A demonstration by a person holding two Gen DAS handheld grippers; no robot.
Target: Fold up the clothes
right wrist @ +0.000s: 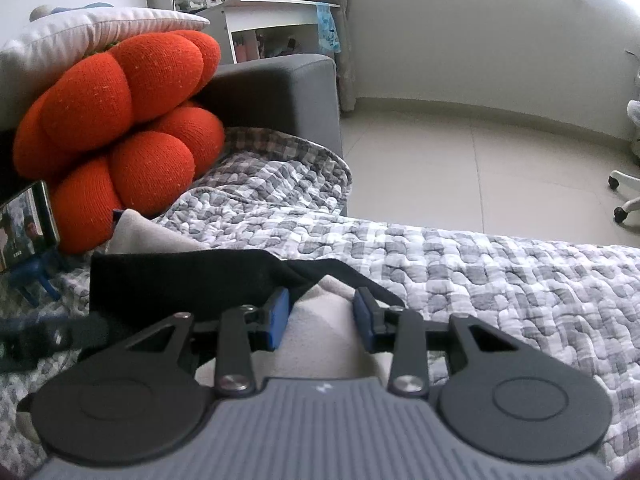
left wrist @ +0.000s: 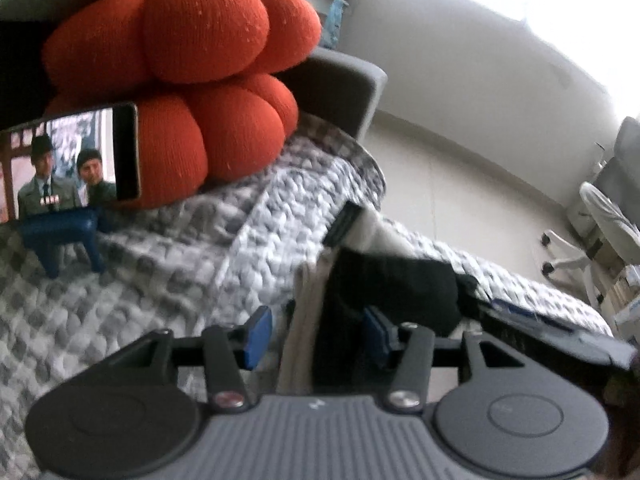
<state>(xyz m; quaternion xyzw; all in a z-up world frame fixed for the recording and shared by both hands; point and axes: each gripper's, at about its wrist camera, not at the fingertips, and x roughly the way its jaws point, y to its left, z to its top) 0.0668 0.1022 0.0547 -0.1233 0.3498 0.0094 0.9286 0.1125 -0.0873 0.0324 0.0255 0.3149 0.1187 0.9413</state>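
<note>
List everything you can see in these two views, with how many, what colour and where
black garment: one, black, on the quilt ahead of both grippers
pale garment: one, off-white, under the black one
quilt: one, grey-white check, covering the sofa
cushion: one, orange, against the sofa back
pillow: one, white, above the cushion
phone: one, screen on, on a blue stand
office chair: one, white, on the floor
left gripper: jaws open
right gripper: jaws open

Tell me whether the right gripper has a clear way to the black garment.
Probably yes: the right gripper is open, and the black garment lies on the checked quilt just past its fingertips, nothing between.
</note>
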